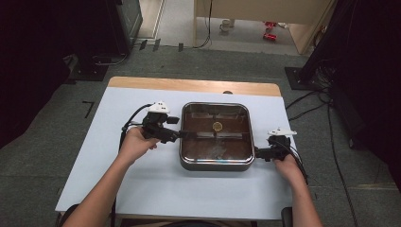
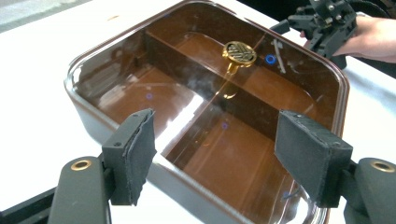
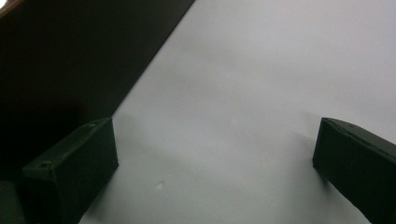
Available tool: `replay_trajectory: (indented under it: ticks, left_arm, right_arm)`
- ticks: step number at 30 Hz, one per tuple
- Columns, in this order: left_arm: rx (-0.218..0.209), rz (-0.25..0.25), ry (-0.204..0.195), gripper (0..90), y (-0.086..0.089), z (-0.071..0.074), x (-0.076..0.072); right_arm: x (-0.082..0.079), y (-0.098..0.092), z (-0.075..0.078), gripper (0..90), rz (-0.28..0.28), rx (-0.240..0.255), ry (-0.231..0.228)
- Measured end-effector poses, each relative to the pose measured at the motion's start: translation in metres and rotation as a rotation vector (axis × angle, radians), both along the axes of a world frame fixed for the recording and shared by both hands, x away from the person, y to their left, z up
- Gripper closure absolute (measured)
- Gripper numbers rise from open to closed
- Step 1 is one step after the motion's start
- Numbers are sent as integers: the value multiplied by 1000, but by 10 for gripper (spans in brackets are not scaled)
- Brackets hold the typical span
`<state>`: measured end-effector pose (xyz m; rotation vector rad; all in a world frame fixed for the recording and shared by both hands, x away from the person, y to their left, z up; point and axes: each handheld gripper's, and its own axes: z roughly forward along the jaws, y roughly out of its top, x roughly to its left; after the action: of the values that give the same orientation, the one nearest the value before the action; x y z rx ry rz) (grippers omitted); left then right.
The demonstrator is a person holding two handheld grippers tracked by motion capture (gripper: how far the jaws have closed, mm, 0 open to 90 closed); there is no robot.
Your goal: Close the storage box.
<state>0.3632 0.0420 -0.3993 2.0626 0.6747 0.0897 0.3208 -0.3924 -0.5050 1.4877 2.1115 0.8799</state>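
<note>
1. Black pads (image 2: pixel 133 149) of the left gripper (image 1: pixel 182 135) are being seen nearest the lens, standing apart with nothing between them; its jaws are being held open at the pan's left rim.
2. Jaws of the right gripper (image 1: pixel 257 153) are also being held wide, with bare sheet between the pads (image 3: pixel 74 163), just beside the pan's near right corner.
3. A square pan (image 1: pixel 189 161) is being carried at the middle of the tabletop, nearer the far edge than the near one.
4. It is being covered by a glass lid (image 2: pixel 187 116) with a small gold knob (image 2: pixel 239 52) at its middle; a divider is being seen through the glass.
5. Judged from its metal wall and glass, the pan is being taken as stiff and fairly heavy; the lid is being taken as fragile and slippery.
6. The knob is being judged the best hold for the lid, and the two opposite rims for the pan.
7. A pale, smooth sheet (image 1: pixel 142 189) is being used as the surface, likely letting the pan slide.
8. Grey carpet, cables and dark stands are being seen round the table (image 1: pixel 189 86).
</note>
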Motion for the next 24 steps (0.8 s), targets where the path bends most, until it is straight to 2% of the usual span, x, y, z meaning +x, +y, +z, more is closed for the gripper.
replay_trajectory:
  ticks: [2,13,15,19,24]
  left_arm:
    - [-1,22,-7,282,5,-3,-3]
    - [30,75,-19,254,33,-15,-13]
    - [51,91,-29,254,37,-20,-16]
    - [81,86,-50,233,44,-27,-20]
    - [113,109,-43,230,54,-38,-22]
  right_arm:
    - [0,0,0,0,0,0,-1]
    - [0,0,0,0,-2,0,1]
    - [0,0,0,0,-2,0,0]
    - [0,0,0,0,-2,0,1]
    - [0,0,0,0,-2,0,0]
